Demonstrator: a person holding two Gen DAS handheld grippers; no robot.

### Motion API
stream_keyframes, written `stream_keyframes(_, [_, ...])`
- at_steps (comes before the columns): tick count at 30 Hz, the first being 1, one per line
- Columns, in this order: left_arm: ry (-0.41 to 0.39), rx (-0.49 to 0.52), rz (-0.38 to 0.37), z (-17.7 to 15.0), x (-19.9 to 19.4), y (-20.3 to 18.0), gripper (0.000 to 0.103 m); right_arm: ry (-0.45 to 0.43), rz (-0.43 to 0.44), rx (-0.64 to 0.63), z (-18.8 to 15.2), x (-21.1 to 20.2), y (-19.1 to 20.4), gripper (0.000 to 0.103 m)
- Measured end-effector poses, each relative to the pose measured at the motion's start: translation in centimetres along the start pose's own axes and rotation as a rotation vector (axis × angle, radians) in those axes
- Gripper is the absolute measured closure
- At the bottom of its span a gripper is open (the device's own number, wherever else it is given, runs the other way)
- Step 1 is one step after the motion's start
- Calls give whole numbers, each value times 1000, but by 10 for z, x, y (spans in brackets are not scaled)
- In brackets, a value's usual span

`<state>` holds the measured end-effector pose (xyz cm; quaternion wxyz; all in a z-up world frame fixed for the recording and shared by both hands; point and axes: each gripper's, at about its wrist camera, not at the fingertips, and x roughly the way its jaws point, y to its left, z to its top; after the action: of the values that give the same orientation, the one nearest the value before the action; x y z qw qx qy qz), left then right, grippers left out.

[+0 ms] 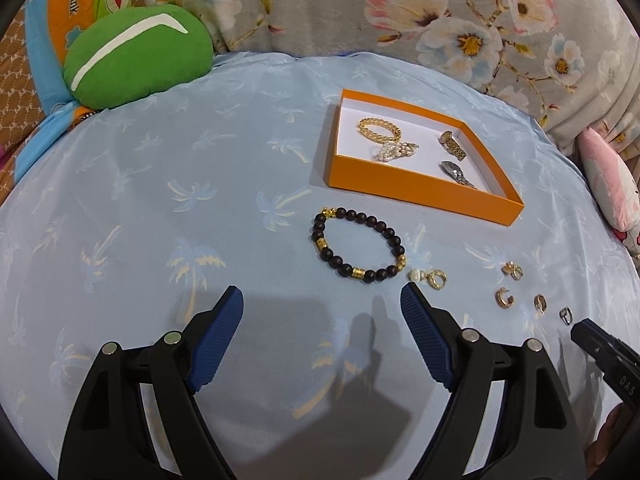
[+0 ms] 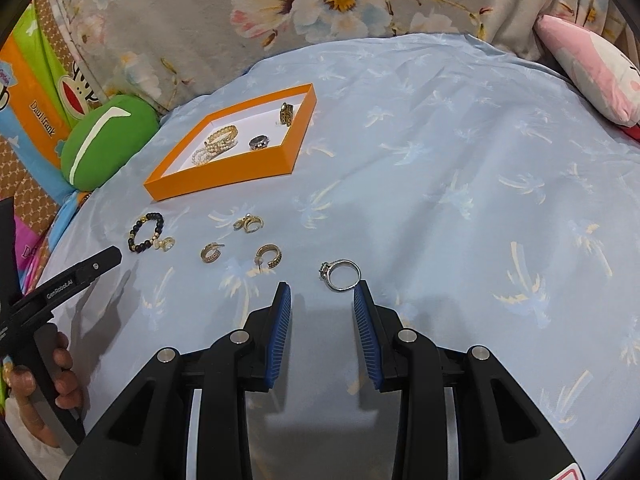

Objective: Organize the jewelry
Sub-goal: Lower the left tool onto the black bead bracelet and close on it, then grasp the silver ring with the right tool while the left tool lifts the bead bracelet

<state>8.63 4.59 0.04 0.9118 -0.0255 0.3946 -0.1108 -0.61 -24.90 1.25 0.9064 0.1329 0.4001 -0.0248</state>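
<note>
An orange tray (image 1: 404,184) (image 2: 224,178) on the blue cloth holds a gold bangle (image 1: 378,128), a pearl piece (image 1: 394,151) and two watches. A dark bead bracelet (image 1: 358,246) (image 2: 145,232) lies just ahead of my open, empty left gripper (image 1: 322,300). Several gold earrings (image 1: 505,298) (image 2: 269,256) lie to its right. A silver ring (image 2: 342,275) lies just ahead of my open, empty right gripper (image 2: 322,290), near its right fingertip (image 2: 362,292).
A green cushion (image 1: 138,54) sits at the cloth's far left edge and a pink plush (image 2: 592,68) at the far right. A floral blanket (image 1: 400,8) rises behind the cloth. The right gripper's tip (image 1: 600,344) shows at the left wrist view's lower right.
</note>
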Motion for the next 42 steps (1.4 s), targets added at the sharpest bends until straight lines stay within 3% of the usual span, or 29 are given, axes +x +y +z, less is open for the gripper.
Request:
stream_keyframes(3, [28, 12, -17, 9, 12, -4, 24, 5, -3, -1, 0, 0, 0, 70])
stream_keyframes(11, [72, 17, 48, 30, 41, -17, 24, 2, 0, 4, -1, 0, 0, 70])
stream_keyframes(15, [67, 3, 76, 28, 40, -13, 25, -1, 3, 7, -1, 0, -1, 70])
stream_keyframes(19, [68, 22, 117, 26, 39, -14, 31, -5, 6, 4, -1, -1, -1, 70])
stream_keyframes(24, [69, 38, 110, 23, 36, -11, 31, -15, 10, -2, -2, -3, 1, 70])
stream_keyframes(32, [61, 78, 147, 19, 30, -4, 55, -15, 13, -5, -1, -3, -1, 70])
stream_keyframes(34, [55, 80, 148, 19, 29, -3, 77, -13, 16, -10, -1, -3, 1, 70])
stream_keyframes(37, [53, 76, 152, 21, 30, 1, 96, -9, 24, -29, 0, -1, 9, 70])
stream_keyframes(42, [49, 63, 130, 22, 29, 5, 96, -12, 25, -62, 2, 3, 22, 70])
